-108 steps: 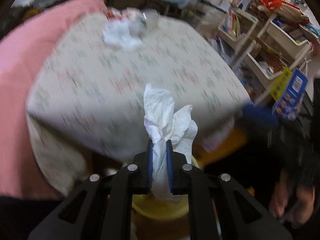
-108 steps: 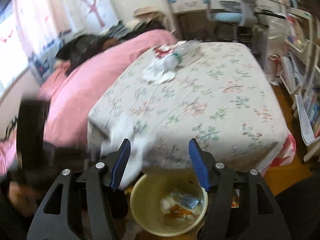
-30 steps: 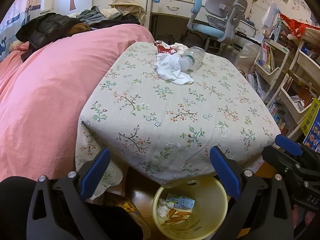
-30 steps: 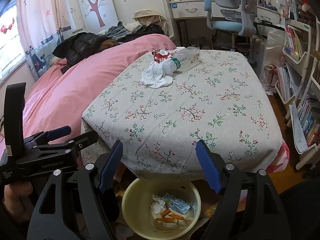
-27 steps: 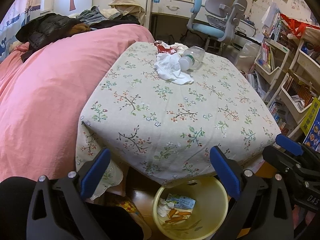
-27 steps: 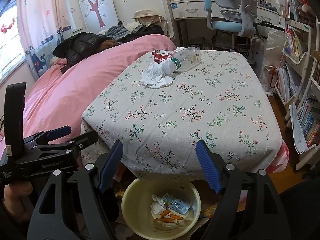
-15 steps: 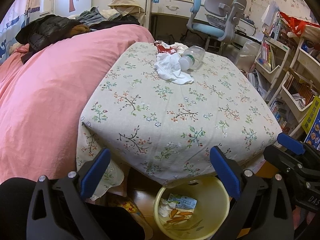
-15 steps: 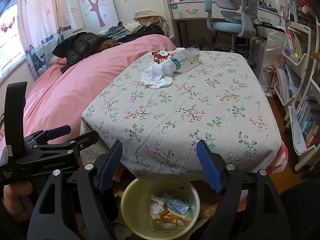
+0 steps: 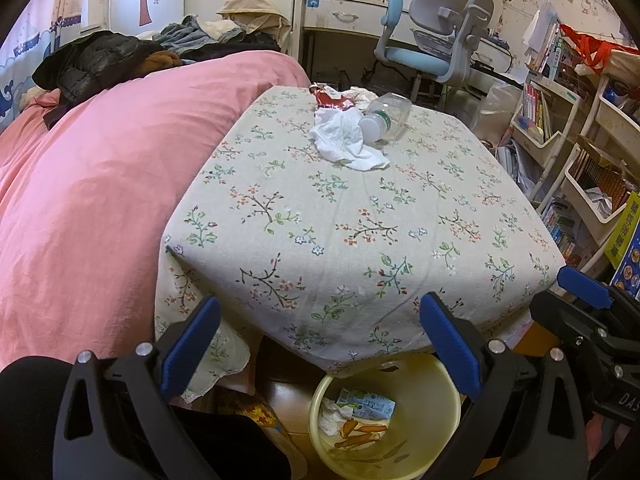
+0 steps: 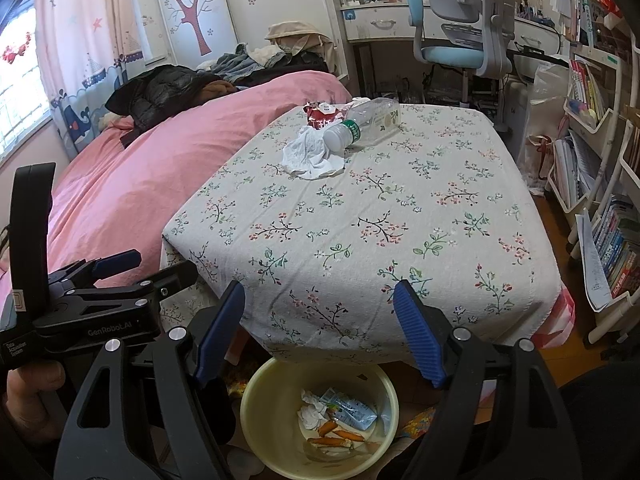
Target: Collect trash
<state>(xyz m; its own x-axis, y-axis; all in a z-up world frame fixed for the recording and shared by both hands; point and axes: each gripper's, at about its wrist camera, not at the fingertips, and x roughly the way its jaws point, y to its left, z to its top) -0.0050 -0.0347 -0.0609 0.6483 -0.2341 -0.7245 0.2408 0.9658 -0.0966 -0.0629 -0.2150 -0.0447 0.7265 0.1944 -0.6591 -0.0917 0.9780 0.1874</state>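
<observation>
Trash remains at the far end of the table (image 9: 360,240), the landmark for everything else: a crumpled white tissue (image 9: 344,142) lies on the floral cloth, a clear plastic bottle (image 9: 384,118) lies on its side touching the tissue's far right edge, and a red and white wrapper (image 9: 330,98) sits just behind the tissue, nearest the table's far edge. In the right wrist view the same tissue (image 10: 310,156), bottle (image 10: 366,122) and wrapper (image 10: 322,114) sit in the same cluster, well apart from the table's near edge

Below the table's near edge stands a pale yellow bin (image 9: 436,384) on the floor, partly tucked under the overhanging cloth. Inside it lie a balled white tissue, a light blue and green packet and some orange scraps. The right wrist view looks down into the bin (image 10: 260,396) from above

Both grippers hang at the near side of the table, above the bin. The left gripper (image 9: 318,344) has its blue pads spread wide with nothing between them. The right gripper (image 10: 320,330) likewise has its fingers parted and empty. Seen from the right wrist camera, the left gripper (image 10: 132,272) sits off the table's near left corner, beside the pink bedspread (image 10: 140,168) that runs along the table's left side
</observation>
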